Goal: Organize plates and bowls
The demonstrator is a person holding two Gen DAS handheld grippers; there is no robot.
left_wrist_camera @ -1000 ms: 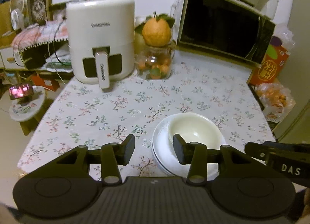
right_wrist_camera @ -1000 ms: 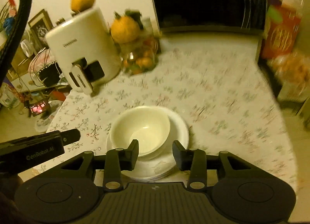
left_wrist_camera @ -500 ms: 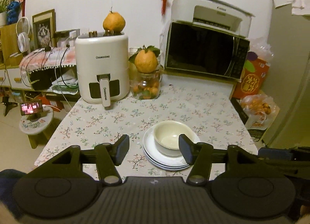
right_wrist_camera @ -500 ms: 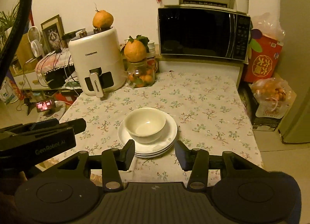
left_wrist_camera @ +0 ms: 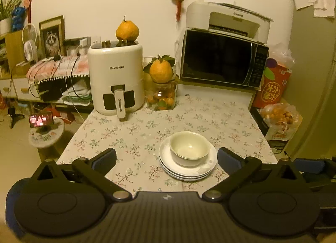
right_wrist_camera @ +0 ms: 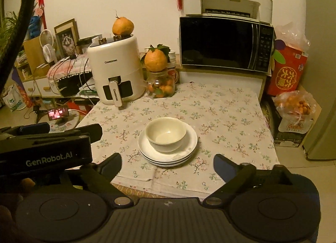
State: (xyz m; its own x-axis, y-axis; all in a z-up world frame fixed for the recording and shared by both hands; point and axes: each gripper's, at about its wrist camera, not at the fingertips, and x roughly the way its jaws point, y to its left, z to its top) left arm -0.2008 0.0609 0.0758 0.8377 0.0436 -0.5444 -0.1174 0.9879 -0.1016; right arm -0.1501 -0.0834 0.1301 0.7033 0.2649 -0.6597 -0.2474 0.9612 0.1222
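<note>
- The bowl (left_wrist_camera: 189,147) sits nested on the stack of plates (left_wrist_camera: 187,170) near the front middle of the desk (left_wrist_camera: 220,116), so the sorting looks done and the step in hand is to back away clean
- Left gripper (left_wrist_camera: 167,160) has just been opening; its fingers stand wide apart with nothing between them, near the stack but clear of it
- Right gripper (right_wrist_camera: 167,164) likewise has just spread wide and grips nothing
- Best to keep both pairs of fingers apart and clear of the plate rims, so the stack does not shift
- The bowl looks empty; the glass jar (right_wrist_camera: 161,87) far behind holds small orange fruit, with a bigger one on top
</note>
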